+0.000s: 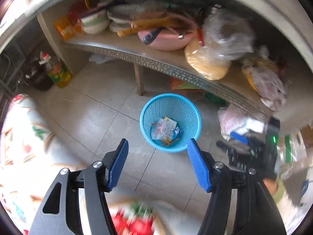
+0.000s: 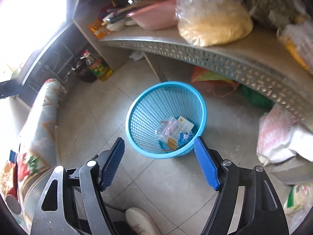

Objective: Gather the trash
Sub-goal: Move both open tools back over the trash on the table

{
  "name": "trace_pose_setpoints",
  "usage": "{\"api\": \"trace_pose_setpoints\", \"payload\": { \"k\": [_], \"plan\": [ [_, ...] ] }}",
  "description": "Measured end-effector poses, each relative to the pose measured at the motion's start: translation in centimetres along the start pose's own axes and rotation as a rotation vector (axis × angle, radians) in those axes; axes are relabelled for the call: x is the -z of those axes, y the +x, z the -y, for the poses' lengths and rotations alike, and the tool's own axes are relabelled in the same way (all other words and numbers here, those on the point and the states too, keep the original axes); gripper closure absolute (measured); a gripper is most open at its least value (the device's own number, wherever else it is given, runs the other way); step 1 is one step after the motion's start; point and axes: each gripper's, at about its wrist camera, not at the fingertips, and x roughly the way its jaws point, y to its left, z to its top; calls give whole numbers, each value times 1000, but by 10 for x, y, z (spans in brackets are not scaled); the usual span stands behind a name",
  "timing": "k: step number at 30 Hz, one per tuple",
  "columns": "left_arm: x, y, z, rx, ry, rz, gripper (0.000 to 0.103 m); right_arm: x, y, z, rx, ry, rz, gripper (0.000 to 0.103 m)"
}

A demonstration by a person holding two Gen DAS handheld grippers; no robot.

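Both tools are empty with the jaws wide apart: the left gripper (image 1: 157,146) and the right gripper (image 2: 158,144) hang above the floor and point down to the blue bin (image 1: 187,110). The trash (image 1: 165,131), some clear wrappers and a small white card, lies at the bottom of the bin.

I think the main risk now is the bin itself. It looks light and stands free on the tiles (image 2: 172,186), so a finger that touches its rim could tip it and spill the wrappers. The shoe (image 2: 139,222) is also near, and a step could push it.

The room seems a crowded kitchen corner. A shelf (image 2: 215,58) with a perforated metal edge carries a pink basin (image 1: 162,43) and bags. An oil bottle (image 2: 100,68) stands near the wall, sacks (image 2: 279,137) lie at the right, and a cloth with flowers hangs at the left
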Motion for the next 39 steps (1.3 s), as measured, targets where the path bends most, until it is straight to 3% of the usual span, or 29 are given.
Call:
{"api": "trace_pose_setpoints", "payload": {
  "k": [4,10,14,18,23,26,33,39],
  "plan": [
    [45,-68,-6,-55,22,54,37,1,-33,-14,21,-27,33,19],
    [102,-149,-10,-142,-45,173,29,-1,-77,-46,66,-93,88,8],
    [145,-184,-4,-296,-39,306,24,0,-110,-71,71,-128,136,8],
    [183,-200,2,-372,-37,345,23,2,-136,-100,69,-194,172,8],
    [222,-221,-9,-390,-129,380,23,12,-156,-141,57,-292,203,8],
    [244,-232,-17,-416,-183,408,23,22,-159,-168,73,-366,207,8],
    [291,-249,-32,-474,-292,446,23,55,-158,-229,15,-561,193,8],
    [339,-260,-36,-525,-353,478,23,72,-157,-261,4,-621,220,8]
  ]
}}
